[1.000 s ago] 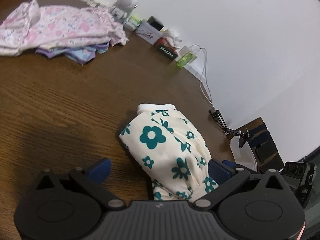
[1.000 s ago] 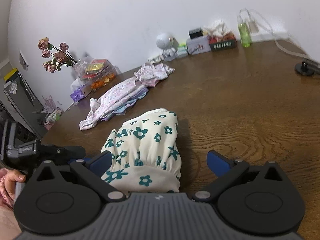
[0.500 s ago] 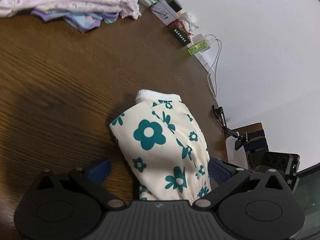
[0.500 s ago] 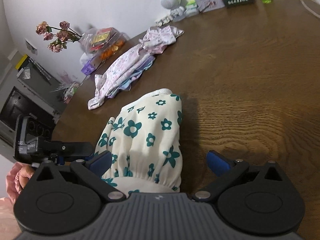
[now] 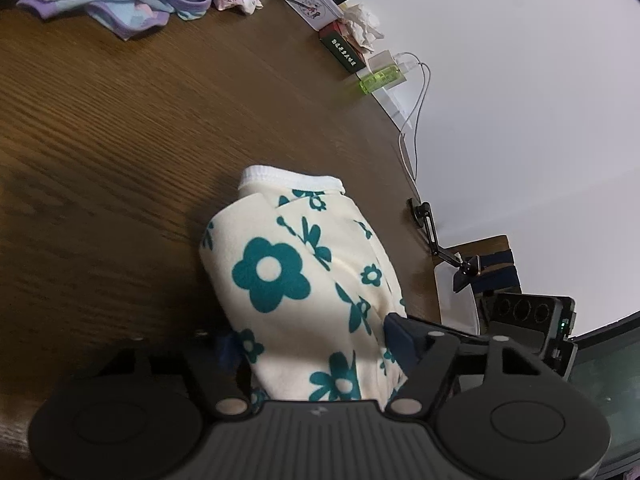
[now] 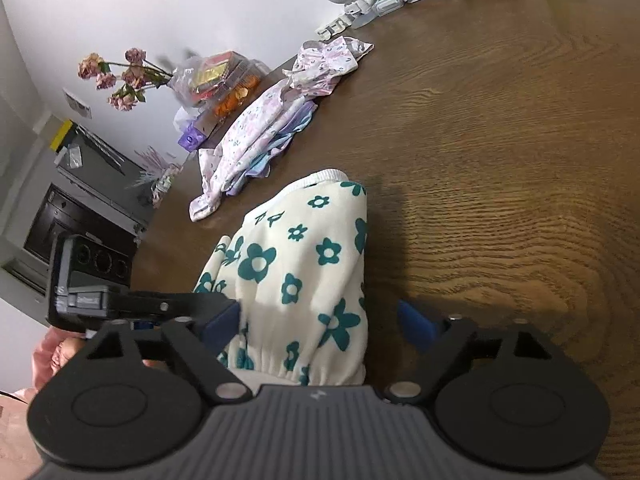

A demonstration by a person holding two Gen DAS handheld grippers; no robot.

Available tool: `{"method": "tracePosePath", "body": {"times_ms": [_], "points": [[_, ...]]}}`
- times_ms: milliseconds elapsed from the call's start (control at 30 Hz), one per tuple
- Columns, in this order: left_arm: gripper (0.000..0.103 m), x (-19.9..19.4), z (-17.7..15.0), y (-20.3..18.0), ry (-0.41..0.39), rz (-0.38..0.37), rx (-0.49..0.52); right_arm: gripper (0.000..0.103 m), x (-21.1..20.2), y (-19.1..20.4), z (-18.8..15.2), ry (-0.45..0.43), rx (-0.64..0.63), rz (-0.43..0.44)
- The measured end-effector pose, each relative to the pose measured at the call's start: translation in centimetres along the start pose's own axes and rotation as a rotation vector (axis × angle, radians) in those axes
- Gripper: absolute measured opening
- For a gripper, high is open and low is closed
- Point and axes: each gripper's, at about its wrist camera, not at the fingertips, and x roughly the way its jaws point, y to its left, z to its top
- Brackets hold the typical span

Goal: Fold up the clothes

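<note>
The floral garment (image 5: 304, 280), partly folded, lies near the table's (image 5: 120, 140) front edge. Both grippers, left (image 5: 316, 344) and right (image 6: 320, 320), straddle its near end, jaws closing, not yet pinching. Next: grip, then fold away.

Bare wooden table (image 6: 520, 160) from 12 to 3 o'clock of the floral garment (image 6: 304, 264). Clothes pile (image 6: 260, 136) blocks 11 o'clock; boxes (image 5: 320, 4) and charger cable (image 5: 416, 120) line the wall edge.

A dark brown wood-grain table (image 6: 500, 128) carries a cream teal-flowered folded garment (image 6: 304, 264); beyond it, a pink floral clothes pile (image 6: 264, 128).
</note>
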Motion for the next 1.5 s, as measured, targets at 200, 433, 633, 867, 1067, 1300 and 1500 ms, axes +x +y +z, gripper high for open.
{"method": "tracePosePath", "body": {"times_ms": [200,433,633,867,1067,1300,1500], "points": [[0.062,0.3,0.1,0.5,-0.006,-0.03,0.007,0.06,0.4,-0.9,-0.6,-0.009,0.069,0.063],[0.048,0.4,0.3,1.3,-0.021,-0.046,-0.006,0.049,0.6,-1.2,-1.1,-0.052,0.12,0.076],[0.038,0.6,1.0,1.1,-0.053,-0.068,0.038,0.038,0.3,-0.7,-0.6,-0.081,0.11,0.06],[0.033,1.1,3.9,-0.5,-0.094,-0.086,0.11,0.037,0.1,-0.7,0.9,-0.136,0.11,0.043],[0.033,1.6,9.8,-3.5,-0.165,-0.103,0.199,0.037,-0.9,0.0,6.3,-0.246,0.061,0.029],[0.033,6.4,21.1,-6.2,-0.2,-0.073,0.276,0.037,-0.6,-2.5,16.2,-0.378,0.082,-0.007],[0.033,13.1,28.5,-4.1,-0.17,-0.049,0.246,0.037,2.6,-8.1,22.9,-0.415,0.149,-0.077]]}}
